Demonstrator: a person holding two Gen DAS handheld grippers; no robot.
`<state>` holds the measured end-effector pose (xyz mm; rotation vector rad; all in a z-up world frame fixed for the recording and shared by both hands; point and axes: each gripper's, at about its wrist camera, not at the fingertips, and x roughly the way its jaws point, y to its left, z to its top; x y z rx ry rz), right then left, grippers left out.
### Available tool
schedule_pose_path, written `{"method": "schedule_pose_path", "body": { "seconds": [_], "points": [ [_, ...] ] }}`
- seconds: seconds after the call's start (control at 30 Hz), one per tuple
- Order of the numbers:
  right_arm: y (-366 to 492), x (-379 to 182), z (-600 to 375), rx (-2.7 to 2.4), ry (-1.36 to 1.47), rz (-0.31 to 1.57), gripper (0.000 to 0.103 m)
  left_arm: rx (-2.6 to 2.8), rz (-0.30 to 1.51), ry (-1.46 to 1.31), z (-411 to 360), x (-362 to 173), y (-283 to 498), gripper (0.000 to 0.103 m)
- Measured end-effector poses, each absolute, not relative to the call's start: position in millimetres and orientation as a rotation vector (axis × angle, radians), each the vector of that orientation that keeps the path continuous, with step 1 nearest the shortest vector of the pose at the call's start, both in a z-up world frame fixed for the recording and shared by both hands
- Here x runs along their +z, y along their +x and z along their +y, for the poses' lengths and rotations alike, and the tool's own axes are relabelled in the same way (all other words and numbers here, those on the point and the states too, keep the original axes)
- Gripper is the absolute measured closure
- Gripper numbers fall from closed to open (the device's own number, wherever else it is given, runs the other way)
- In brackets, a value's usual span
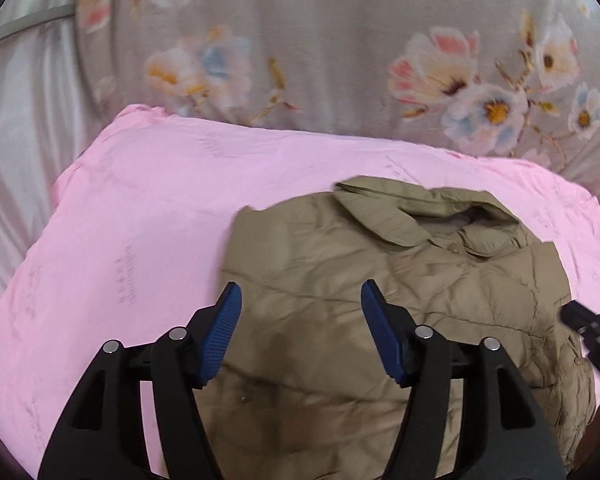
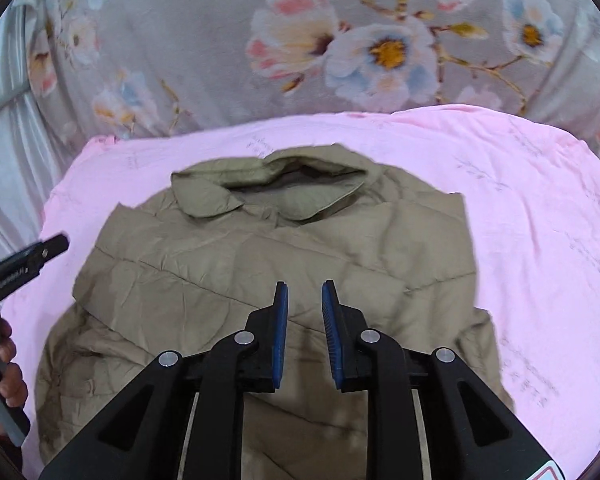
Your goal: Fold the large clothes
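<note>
Khaki padded fabric makes up the one jacket [image 2: 268, 264], which lies on one pink sheet [image 2: 540, 208] with its collar [image 2: 276, 184] at the far side, before one grey flowered cloth [image 2: 228, 60]. Two grippers hang above it and hold nothing. The left gripper [image 1: 301, 332] has its blue pads [image 1: 220, 336] spread wide, and the right gripper [image 2: 305, 332] has its pads [image 2: 280, 336] near each other but apart.

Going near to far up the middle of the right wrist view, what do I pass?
Right gripper → khaki jacket body → jacket collar → pink sheet → floral quilt.
</note>
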<state>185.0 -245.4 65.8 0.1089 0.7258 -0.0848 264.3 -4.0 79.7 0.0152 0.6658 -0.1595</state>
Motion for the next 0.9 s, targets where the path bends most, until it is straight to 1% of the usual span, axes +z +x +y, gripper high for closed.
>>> {"method": "schedule_pose_path", "body": {
  "seconds": [0.1, 0.2, 0.27, 0.3, 0.53, 0.9],
  "points": [
    [199, 36, -238, -0.088, 0.098, 0.788, 0.083, -0.175, 0.727, 0.059, -39, 51, 281, 0.043],
    [199, 17, -237, -0.087, 0.104, 0.792, 0.083, -0.177, 0.79, 0.06, -49, 14, 291, 0.043],
    [198, 13, -239, -0.076, 0.119, 0.781, 0.083, -0.169, 0.762, 0.071, -50, -5, 287, 0.039],
    [197, 11, -239, -0.076, 0.124, 0.776, 0.083, -0.163, 0.742, 0.084, -51, -9, 284, 0.039],
    [192, 1, -233, -0.111, 0.081, 0.745, 0.084, -0.143, 0.715, 0.122, -55, -16, 276, 0.038],
    [189, 0, -234, -0.129, 0.093, 0.748, 0.084, -0.145, 0.707, 0.129, -56, -19, 269, 0.038]
  ]
}}
